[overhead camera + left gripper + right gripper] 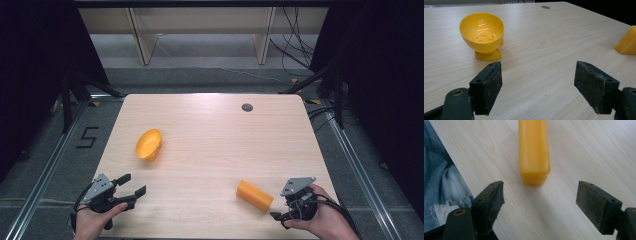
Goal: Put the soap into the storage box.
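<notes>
Your left tool [134, 186] rests at the near left corner of the table [210, 135], jaws wide apart and empty, pointing toward the yellow bowl [149, 144], which is tipped on its side well ahead. Your right tool [276, 216] is also wide open and holds nothing. Just beyond it lies the orange block [534, 152], its long axis running away from the jaws, nothing between them.

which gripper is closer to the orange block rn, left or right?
Right. The right gripper sits just beside the orange block, jaws open, block lying just ahead of them, untouched. The left gripper is across the table, nearer the yellow bowl.
</notes>
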